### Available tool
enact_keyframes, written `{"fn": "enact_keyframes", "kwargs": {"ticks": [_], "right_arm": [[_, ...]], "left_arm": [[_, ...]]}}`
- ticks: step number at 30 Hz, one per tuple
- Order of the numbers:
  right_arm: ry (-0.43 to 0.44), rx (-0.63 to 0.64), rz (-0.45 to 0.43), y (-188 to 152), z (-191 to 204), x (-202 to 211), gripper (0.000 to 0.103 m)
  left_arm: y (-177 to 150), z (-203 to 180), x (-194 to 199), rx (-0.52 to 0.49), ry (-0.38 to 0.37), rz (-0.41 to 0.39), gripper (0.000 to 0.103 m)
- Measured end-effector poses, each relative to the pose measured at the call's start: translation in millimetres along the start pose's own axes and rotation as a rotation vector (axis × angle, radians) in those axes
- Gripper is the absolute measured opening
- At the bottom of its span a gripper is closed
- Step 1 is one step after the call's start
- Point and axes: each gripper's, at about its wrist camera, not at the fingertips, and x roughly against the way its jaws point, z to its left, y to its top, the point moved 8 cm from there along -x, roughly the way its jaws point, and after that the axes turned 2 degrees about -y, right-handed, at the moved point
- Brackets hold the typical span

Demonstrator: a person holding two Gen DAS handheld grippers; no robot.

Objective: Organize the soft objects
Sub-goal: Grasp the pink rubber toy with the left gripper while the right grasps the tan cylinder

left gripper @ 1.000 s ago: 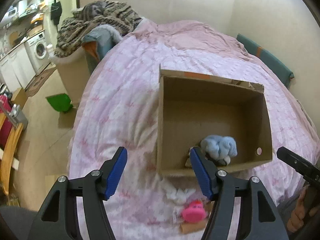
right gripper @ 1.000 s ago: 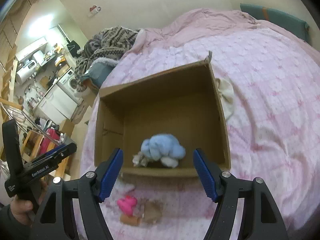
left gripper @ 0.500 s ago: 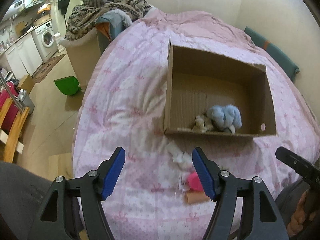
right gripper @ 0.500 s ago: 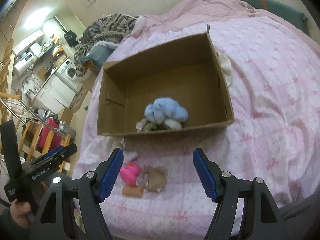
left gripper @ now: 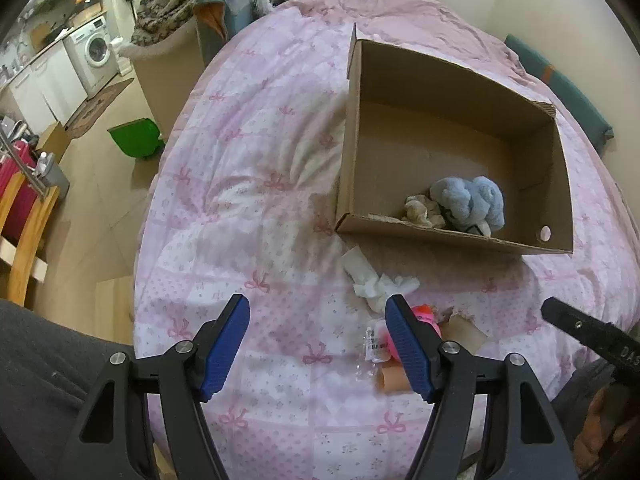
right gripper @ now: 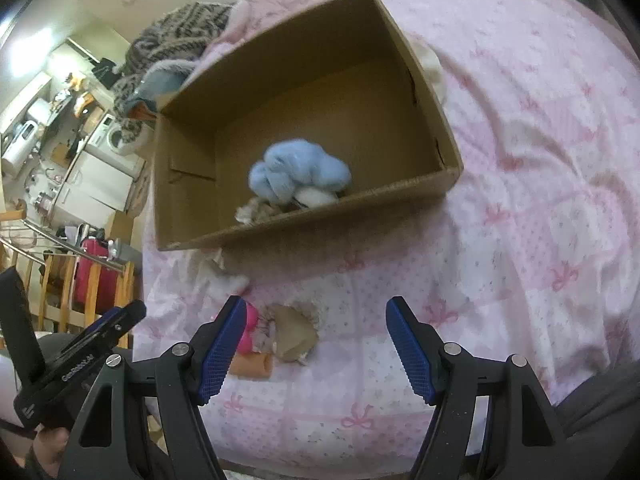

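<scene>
1. Left wrist view. Left tongs (left gripper: 318, 342): black frame, ribbed blue pads, spread with nothing between them, above the bed (left gripper: 248, 208), whose quilt is pink with a bow print.
2. Cardboard box (left gripper: 452, 236): open, corrugated, rectangular. A fluffy blue plush (left gripper: 470, 200) and a beige crumpled item (left gripper: 422, 212) lie against its near wall.
3. Loose on the quilt before the box: white tissue (left gripper: 374, 280), pink soft toy (left gripper: 426, 316), tan tube (left gripper: 392, 378). The right pad partly hides the toy.
4. Against the frame a second earlier, the box sits higher and farther, and more of the loose items shows.
5. Right wrist view. Right tongs (right gripper: 316, 342): same build, spread, empty. The box (right gripper: 312, 216) is blurred. The blue plush (right gripper: 298, 174) lies inside it.
6. The pink toy (right gripper: 248, 332) is cut by the left pad. The brown crumpled piece (right gripper: 292, 332) is hard to identify. Compared with earlier, the loose items lie nearer the pads.
7. The left tongs (right gripper: 120, 320) enter at the lower left, their tips alone visible.
</scene>
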Motion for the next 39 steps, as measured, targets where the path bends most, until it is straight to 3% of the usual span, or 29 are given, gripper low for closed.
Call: {"fn": "enact_keyframes", "kwargs": {"ticks": [3, 10, 13, 18, 22, 26, 31, 39], "right_arm": [[0.004, -0.009, 0.055, -6.7, 0.0, -14.2, 0.076], [-0.015, 0.102, 0.162, -24.1, 22.1, -45.8, 0.075], [-0.029, 0.16, 0.183, -26.3, 32.6, -56.5, 0.064], [-0.102, 0.259, 0.196, -29.5, 43.1, -73.9, 0.06], [-0.11, 0.327, 0.214, -35.6, 53.7, -84.6, 0.048], [-0.142, 0.358, 0.218, -37.3, 52.4, -88.8, 0.026], [-0.095, 0.331, 0.173, -28.4, 53.1, -73.5, 0.013], [0.098, 0.121, 0.081, -7.1, 42.5, -33.0, 0.013]], "left_arm": [[-0.5, 1.8, -2.3, 0.011, -0.004, 0.008, 0.068], [-2.9, 6.0, -9.2, 0.027, 0.0, 0.033, 0.068], [-3.3, 8.1, -10.2, 0.036, 0.0, 0.037, 0.068], [-2.7, 8.6, -11.0, 0.041, 0.0, 0.039, 0.068], [-3.1, 8.4, -12.1, 0.04, 0.001, 0.041, 0.068], [-3.9, 8.5, -13.0, 0.039, 0.002, 0.044, 0.068], [-3.4, 9.1, -12.8, 0.046, -0.001, 0.042, 0.068], [-2.6, 10.0, -13.1, 0.047, -0.003, 0.042, 0.068]]}}
